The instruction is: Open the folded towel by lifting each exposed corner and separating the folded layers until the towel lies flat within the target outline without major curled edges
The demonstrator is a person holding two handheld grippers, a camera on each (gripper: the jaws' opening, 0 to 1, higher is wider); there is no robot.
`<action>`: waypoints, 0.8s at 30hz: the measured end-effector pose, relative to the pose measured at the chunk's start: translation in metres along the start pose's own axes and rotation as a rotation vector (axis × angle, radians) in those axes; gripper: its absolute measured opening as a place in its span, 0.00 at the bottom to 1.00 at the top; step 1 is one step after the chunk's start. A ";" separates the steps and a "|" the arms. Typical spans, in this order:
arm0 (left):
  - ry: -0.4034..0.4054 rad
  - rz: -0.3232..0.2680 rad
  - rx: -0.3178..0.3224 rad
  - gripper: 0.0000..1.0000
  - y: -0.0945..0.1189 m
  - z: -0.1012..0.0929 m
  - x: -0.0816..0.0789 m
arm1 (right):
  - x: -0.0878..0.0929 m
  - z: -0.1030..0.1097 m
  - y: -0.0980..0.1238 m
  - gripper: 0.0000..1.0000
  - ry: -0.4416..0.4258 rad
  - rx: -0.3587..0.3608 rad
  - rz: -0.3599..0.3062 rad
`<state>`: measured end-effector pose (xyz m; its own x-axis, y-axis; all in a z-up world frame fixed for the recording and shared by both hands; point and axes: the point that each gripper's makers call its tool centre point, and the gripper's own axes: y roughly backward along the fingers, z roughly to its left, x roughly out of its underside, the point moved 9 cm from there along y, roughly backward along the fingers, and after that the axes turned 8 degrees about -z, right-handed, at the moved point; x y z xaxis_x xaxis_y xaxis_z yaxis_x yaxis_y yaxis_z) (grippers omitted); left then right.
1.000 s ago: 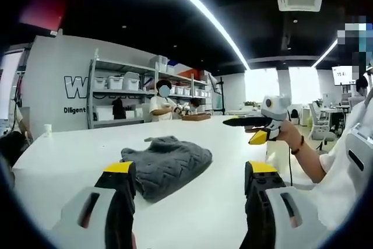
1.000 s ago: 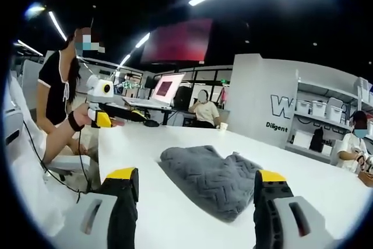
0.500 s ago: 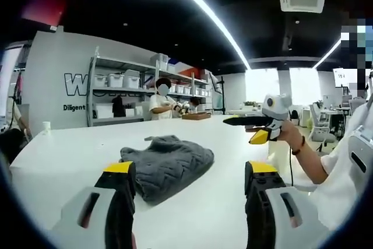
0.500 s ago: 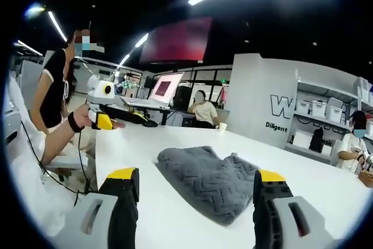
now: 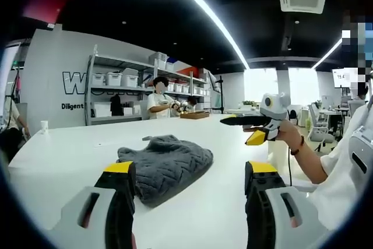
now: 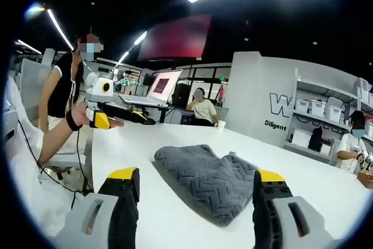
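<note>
A grey folded towel (image 5: 166,164) with a zigzag weave lies bunched on the white table (image 5: 64,153). My left gripper (image 5: 190,170) hovers just short of its near edge, open, with the yellow-tipped jaws wide apart and nothing between them. A hand holds my right gripper (image 5: 246,127) above the table's right side. In the right gripper view the same towel (image 6: 204,179) lies ahead of my right gripper (image 6: 197,176), which is open and empty. There the left gripper (image 6: 118,118) floats at the table's (image 6: 145,217) left edge, held by a person's hand.
Metal shelves with white bins (image 5: 116,86) stand behind the table, with people (image 5: 156,100) working near them. A small cup (image 5: 44,126) sits at the table's far left. A laptop (image 6: 161,88) and a seated person (image 6: 202,110) are beyond the far edge.
Both views have drifted slightly with the hands. The towel lies as before and both grippers stay open above the table.
</note>
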<state>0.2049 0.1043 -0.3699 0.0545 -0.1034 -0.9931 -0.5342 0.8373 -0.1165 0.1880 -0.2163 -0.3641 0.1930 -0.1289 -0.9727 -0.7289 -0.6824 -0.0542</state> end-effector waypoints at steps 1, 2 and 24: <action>0.004 0.001 0.001 0.74 -0.001 0.001 0.000 | 0.000 0.000 -0.001 0.79 -0.002 0.001 0.002; 0.007 0.001 0.002 0.74 -0.001 0.001 0.001 | 0.001 -0.001 -0.001 0.79 -0.002 0.002 0.005; 0.012 0.047 0.019 0.76 -0.019 0.005 0.008 | 0.012 -0.007 -0.011 0.78 -0.026 -0.011 0.050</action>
<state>0.2195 0.0902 -0.3759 0.0190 -0.0701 -0.9974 -0.5199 0.8514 -0.0698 0.2034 -0.2157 -0.3736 0.1395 -0.1440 -0.9797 -0.7302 -0.6832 -0.0035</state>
